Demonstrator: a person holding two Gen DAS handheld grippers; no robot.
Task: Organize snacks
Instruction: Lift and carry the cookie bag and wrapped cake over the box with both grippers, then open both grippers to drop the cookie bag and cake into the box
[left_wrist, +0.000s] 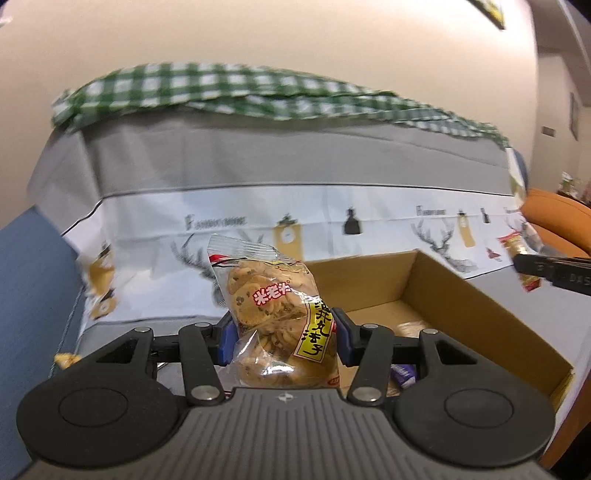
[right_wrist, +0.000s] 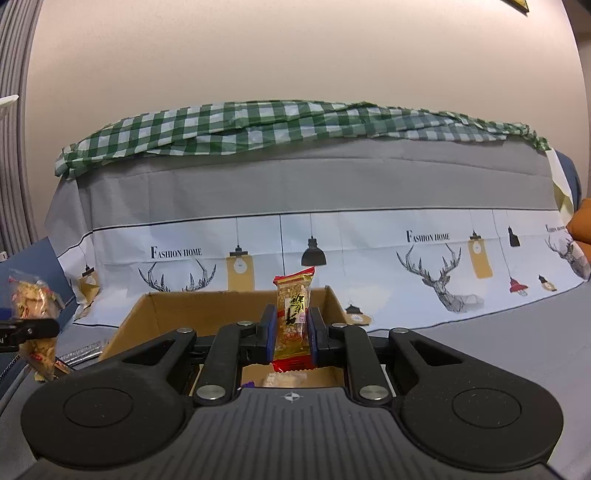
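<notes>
Left tool (left_wrist: 282, 334) first: we've got its blue pads clamped on a clear bag of cookies (left_wrist: 275, 314), which stands up in the bottom middle of the left wrist view with its crimped top leaning toward the upper left. Red and yellow labels with writing show on the front of the bag. In the right wrist view that same bag (right_wrist: 33, 317) hangs at the far left edge, held in the dark fingers of the left tool (right_wrist: 29, 330).

Moving right in the left wrist view, we see an open cardboard box (left_wrist: 461, 295) in the lower right, behind and to the right of the bag. A round pale snack (left_wrist: 412, 326) lies on its floor, and a small purple wrapper (left_wrist: 402, 374) peeks out just beside the right finger. At the far right edge, the right tool (left_wrist: 532, 267) pokes in, with a slim red-and-gold packet (left_wrist: 517, 251) in it, blurry.

Over in the right wrist view, the right tool (right_wrist: 291, 332) is squeezed tight on that slim packet (right_wrist: 293, 317), which stands upright in the middle of the frame, in front of the box (right_wrist: 155, 314). A silvery wrapper (right_wrist: 83, 352) lies at lower left, just left of the box.

Behind everything in both views there's a grey cloth with deer and lamp prints (right_wrist: 436, 280) and a green checked cloth (right_wrist: 258, 125) draped along the top.
</notes>
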